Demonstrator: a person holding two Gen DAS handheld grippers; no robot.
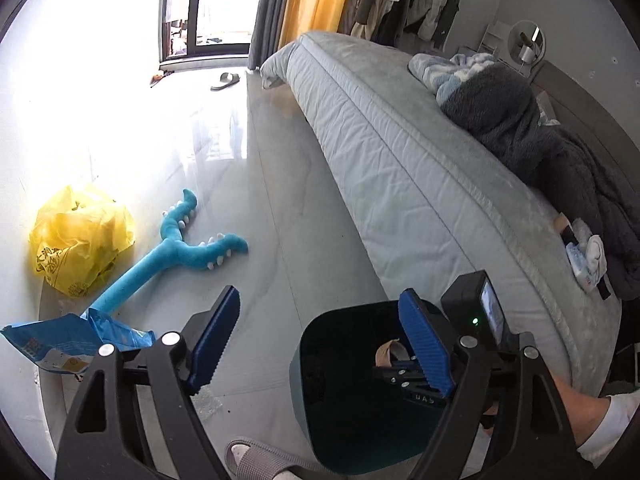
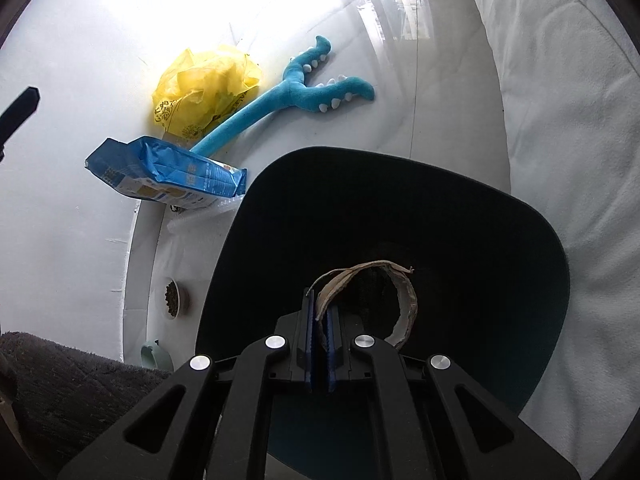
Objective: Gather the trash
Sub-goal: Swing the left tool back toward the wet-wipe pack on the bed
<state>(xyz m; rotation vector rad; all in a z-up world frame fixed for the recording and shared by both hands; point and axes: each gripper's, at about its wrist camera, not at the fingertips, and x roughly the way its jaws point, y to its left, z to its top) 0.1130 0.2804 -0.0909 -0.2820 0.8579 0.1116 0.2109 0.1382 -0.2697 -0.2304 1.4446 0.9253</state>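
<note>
A dark teal trash bin stands on the floor beside the bed; it also shows in the left wrist view. My right gripper is shut on a brown cardboard tape ring and holds it over the bin's mouth. The ring also shows in the left wrist view. My left gripper is open and empty, just left of the bin. A blue snack bag and a yellow plastic bag lie on the floor by the wall; both show in the right wrist view, blue and yellow.
A blue plush toy lies on the floor between the bags and the bed. Dark blankets and tissue packs lie on the bed. A pet food bowl sits near the wall. A slipper lies by the window.
</note>
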